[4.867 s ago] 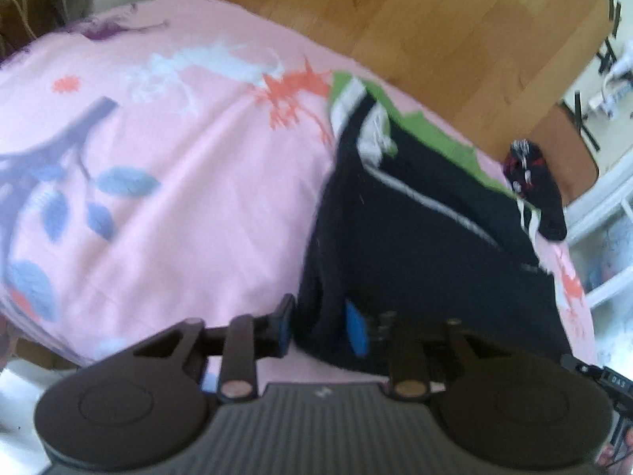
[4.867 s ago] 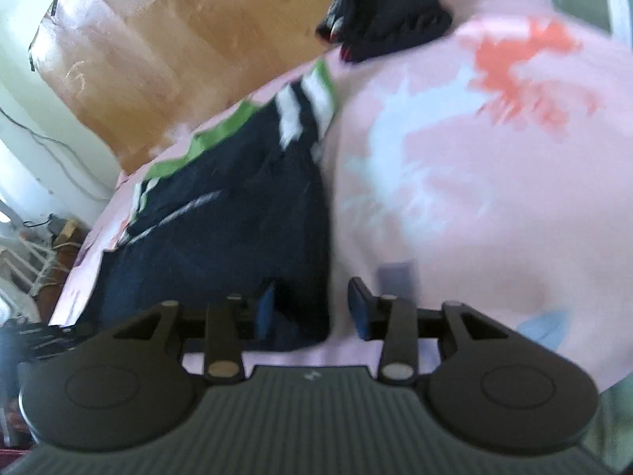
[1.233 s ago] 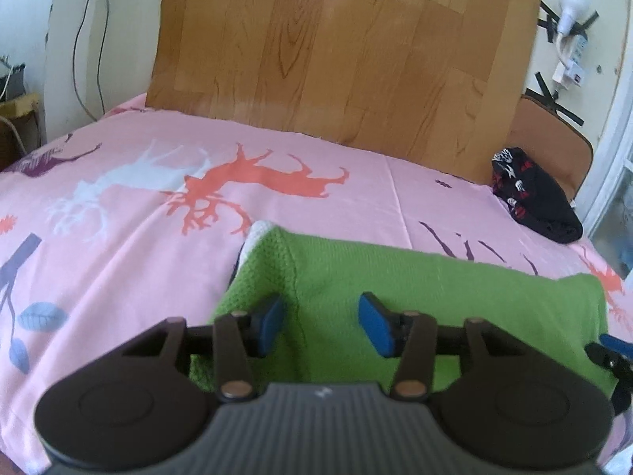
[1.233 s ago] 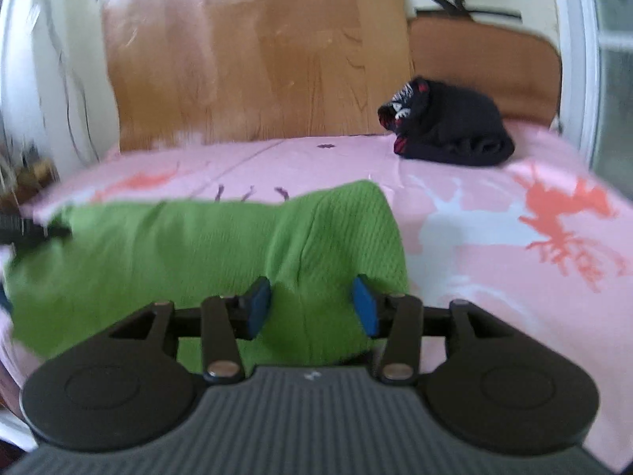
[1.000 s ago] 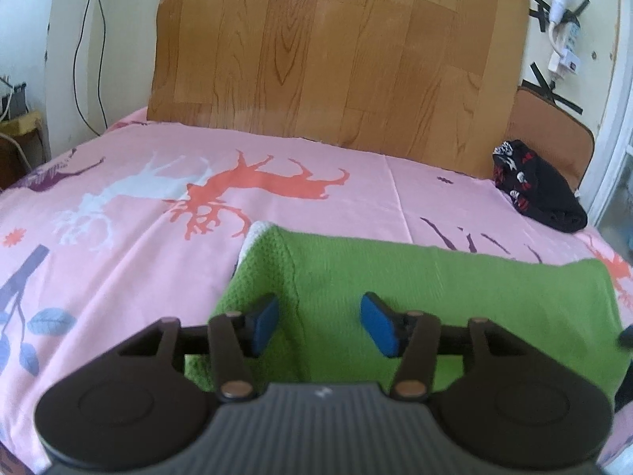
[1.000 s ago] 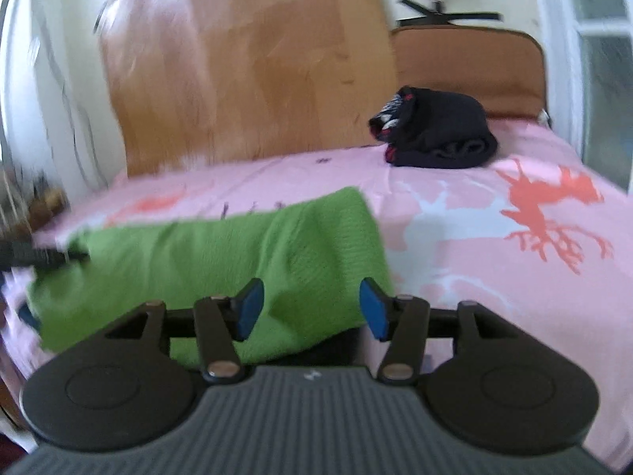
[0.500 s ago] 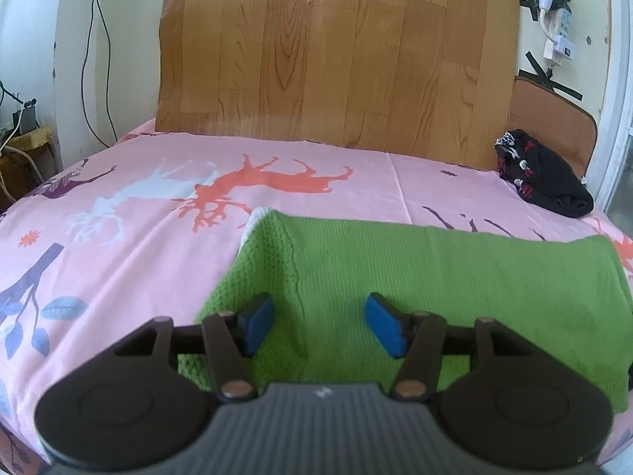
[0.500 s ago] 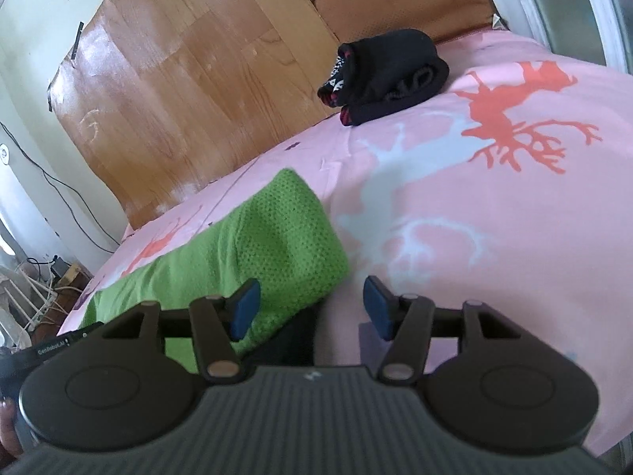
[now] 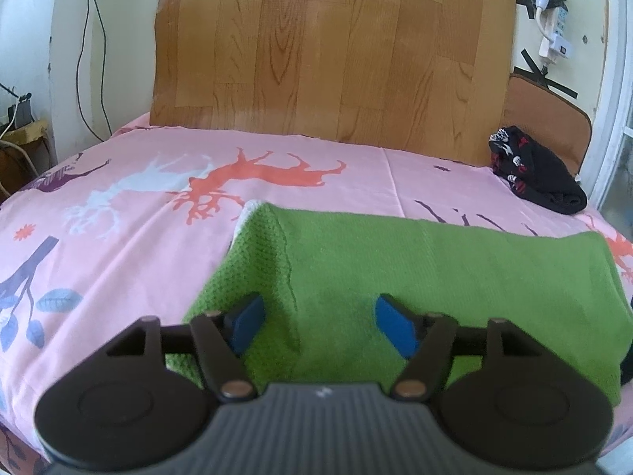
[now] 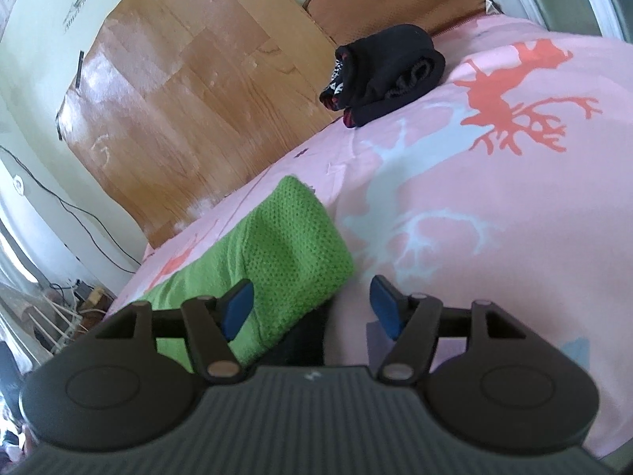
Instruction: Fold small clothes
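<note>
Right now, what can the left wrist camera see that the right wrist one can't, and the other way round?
Only the left view shows the green garment's full width, the purple branch print and the white power strip on the wall. Only the right view shows the garment's black underside and clutter on the floor beside the bed. Both show the garment lying on the pink sheet, the black bundle, the wooden board, and an open gripper: left gripper, right gripper.

Both wrist views look low across the bed (image 9: 130, 237), sharing the green garment (image 9: 435, 269).
</note>
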Action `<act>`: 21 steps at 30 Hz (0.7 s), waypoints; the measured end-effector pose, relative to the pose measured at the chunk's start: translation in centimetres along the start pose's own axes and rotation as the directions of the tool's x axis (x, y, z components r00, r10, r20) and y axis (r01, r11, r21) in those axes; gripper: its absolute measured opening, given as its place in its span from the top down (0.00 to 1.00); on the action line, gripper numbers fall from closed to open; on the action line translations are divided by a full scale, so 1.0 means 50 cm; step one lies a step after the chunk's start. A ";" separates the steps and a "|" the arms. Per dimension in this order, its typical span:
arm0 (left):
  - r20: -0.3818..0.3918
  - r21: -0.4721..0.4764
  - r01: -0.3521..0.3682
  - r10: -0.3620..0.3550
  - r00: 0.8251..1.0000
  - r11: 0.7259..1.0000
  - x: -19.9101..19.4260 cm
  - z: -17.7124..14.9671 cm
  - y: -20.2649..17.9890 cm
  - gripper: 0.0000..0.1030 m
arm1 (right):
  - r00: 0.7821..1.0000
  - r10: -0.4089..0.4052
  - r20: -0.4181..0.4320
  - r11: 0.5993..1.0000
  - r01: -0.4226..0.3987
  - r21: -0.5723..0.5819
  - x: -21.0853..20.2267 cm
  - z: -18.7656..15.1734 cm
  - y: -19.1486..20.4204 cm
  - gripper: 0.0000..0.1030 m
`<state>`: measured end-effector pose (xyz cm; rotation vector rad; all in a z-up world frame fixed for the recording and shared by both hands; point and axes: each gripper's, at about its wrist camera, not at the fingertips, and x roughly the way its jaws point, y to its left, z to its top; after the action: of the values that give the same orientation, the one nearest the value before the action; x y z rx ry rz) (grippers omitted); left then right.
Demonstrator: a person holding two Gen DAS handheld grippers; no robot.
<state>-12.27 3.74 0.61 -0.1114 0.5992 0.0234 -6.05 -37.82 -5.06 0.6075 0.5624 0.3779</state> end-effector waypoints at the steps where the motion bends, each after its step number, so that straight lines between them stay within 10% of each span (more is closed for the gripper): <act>1: -0.002 -0.006 -0.001 0.001 1.000 1.000 -0.001 0.000 -0.001 0.35 | 1.000 0.008 -0.005 1.000 -0.008 0.009 0.001 0.001 -0.001 0.34; 10: 0.105 -0.086 0.233 -0.224 0.969 0.969 -0.085 0.048 0.009 0.54 | 0.997 0.046 -0.055 0.999 -0.046 0.004 0.028 0.002 0.024 0.36; 15: -0.014 -0.095 0.369 -0.372 0.928 0.925 -0.025 0.048 -0.031 0.94 | 0.997 0.045 -0.063 0.999 -0.043 0.020 0.037 -0.003 0.034 0.45; 21: -0.117 -0.134 0.387 -0.402 0.908 0.912 0.048 0.010 -0.053 0.97 | 0.989 0.074 -0.130 0.997 -0.071 0.026 0.054 0.004 0.063 0.71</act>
<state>-9.88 1.16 -0.08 -0.3415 0.7096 -0.3501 -4.34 -34.17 -4.00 0.6278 0.6713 0.4836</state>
